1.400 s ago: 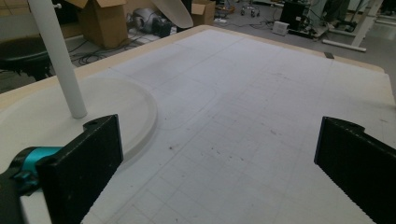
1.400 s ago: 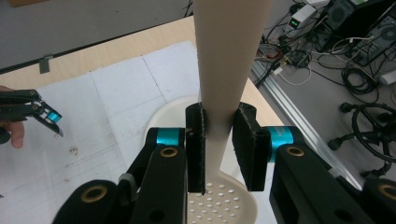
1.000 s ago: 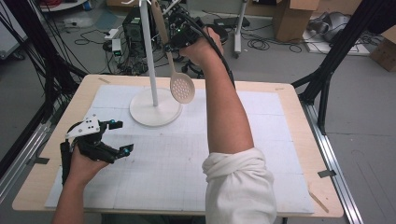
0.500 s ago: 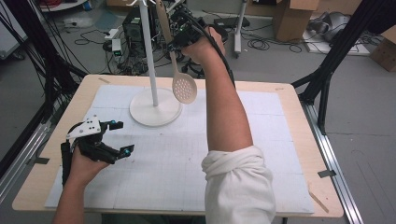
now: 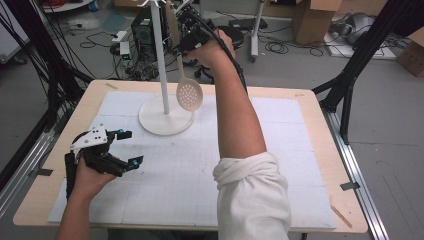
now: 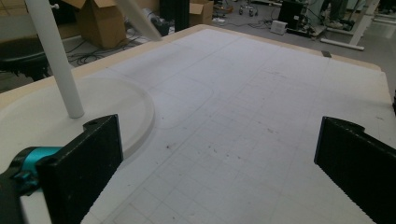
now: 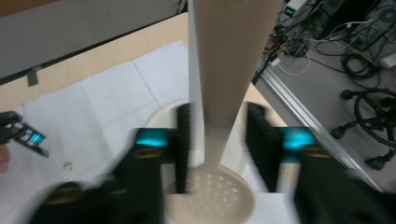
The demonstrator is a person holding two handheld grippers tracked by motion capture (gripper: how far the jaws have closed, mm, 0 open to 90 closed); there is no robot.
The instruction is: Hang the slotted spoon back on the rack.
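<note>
Jaws of the right tool (image 5: pixel 186 36) stand slightly apart around the slotted spoon's (image 5: pixel 188 94) handle, high beside the white stand (image 5: pixel 165 115). Left tool (image 5: pixel 120 148) rests wide open and empty, low over the table (image 5: pixel 300 107).

A lab: cables (image 5: pixel 90 37), cardboard boxes (image 5: pixel 312 17) and electronics (image 5: pixel 142 30) crowd the floor beyond the table (image 5: pixel 310 107).
</note>
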